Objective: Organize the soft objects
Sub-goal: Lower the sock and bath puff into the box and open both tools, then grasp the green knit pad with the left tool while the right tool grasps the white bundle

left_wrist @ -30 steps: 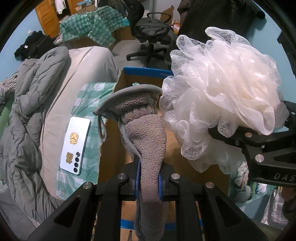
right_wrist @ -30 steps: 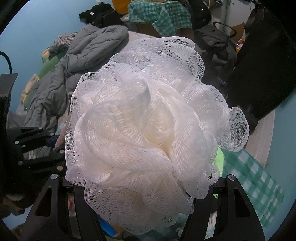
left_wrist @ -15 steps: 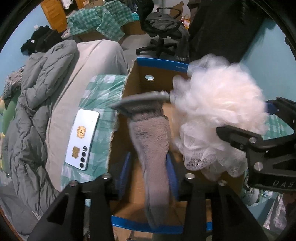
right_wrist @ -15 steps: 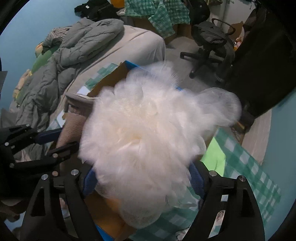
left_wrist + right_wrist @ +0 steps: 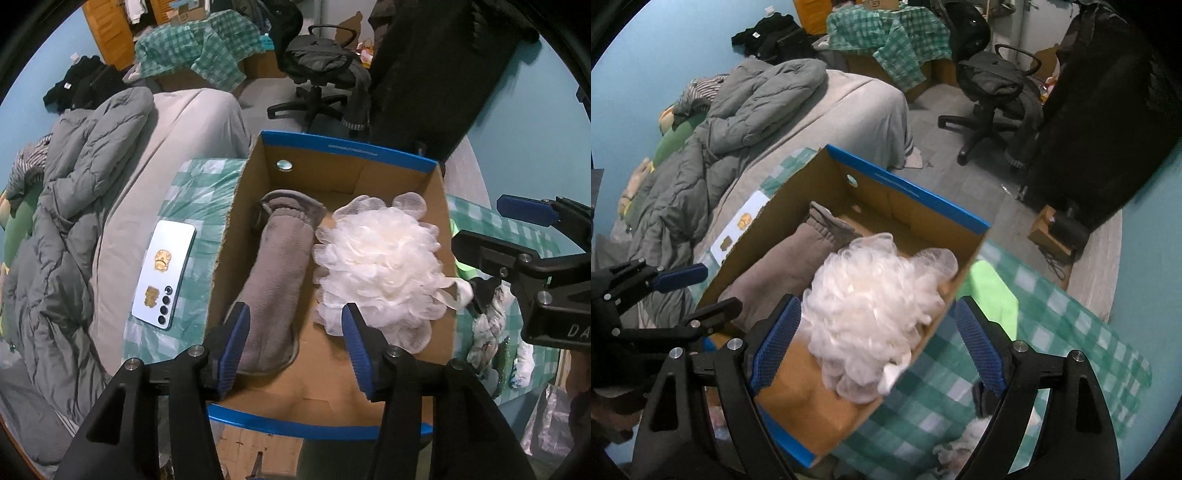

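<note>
A cardboard box (image 5: 354, 162) with blue rims sits on a green checked cloth. Inside it lie a grey fleece cloth (image 5: 277, 273) on the left and a white mesh bath pouf (image 5: 384, 266) on the right. Both also show in the right wrist view, the grey cloth (image 5: 775, 277) beside the pouf (image 5: 871, 314). My left gripper (image 5: 295, 347) is open and empty above the box's near end. My right gripper (image 5: 879, 347) is open and empty above the pouf; it also shows at the right edge of the left wrist view (image 5: 517, 236).
A white phone (image 5: 164, 273) lies on the checked cloth (image 5: 199, 206) left of the box. A grey duvet (image 5: 62, 229) covers the bed at the left. An office chair (image 5: 993, 92) and a black mass stand behind. A lime-green cloth (image 5: 993, 291) lies right of the box.
Both grippers opened over the box. The grey cloth dropped from the left gripper and the pouf from the right gripper; both now lie in the box.
</note>
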`<state>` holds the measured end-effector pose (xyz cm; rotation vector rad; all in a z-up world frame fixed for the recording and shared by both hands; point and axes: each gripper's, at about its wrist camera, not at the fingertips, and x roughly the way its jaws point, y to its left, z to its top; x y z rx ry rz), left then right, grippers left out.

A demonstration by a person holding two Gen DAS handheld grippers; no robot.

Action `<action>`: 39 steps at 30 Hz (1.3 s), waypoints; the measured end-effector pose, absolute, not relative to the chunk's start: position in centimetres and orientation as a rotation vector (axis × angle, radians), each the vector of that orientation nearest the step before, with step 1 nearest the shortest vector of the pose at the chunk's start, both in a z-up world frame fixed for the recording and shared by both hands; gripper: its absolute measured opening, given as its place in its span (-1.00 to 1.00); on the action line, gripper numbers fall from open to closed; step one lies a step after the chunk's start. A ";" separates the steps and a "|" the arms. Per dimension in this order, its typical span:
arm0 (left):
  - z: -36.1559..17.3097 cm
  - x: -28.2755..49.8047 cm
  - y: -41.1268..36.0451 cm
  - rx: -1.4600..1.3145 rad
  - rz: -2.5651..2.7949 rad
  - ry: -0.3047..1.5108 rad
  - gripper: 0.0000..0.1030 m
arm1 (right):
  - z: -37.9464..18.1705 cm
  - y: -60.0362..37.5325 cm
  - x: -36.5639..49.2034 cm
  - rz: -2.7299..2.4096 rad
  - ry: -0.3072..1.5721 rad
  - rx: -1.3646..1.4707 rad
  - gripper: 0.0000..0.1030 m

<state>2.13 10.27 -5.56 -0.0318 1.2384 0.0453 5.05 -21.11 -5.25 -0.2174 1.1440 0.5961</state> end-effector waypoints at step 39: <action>-5.3 -0.1 -5.1 0.149 -0.275 1.288 0.21 | -6.0 -40.8 -1.5 0.274 1.232 -0.005 0.67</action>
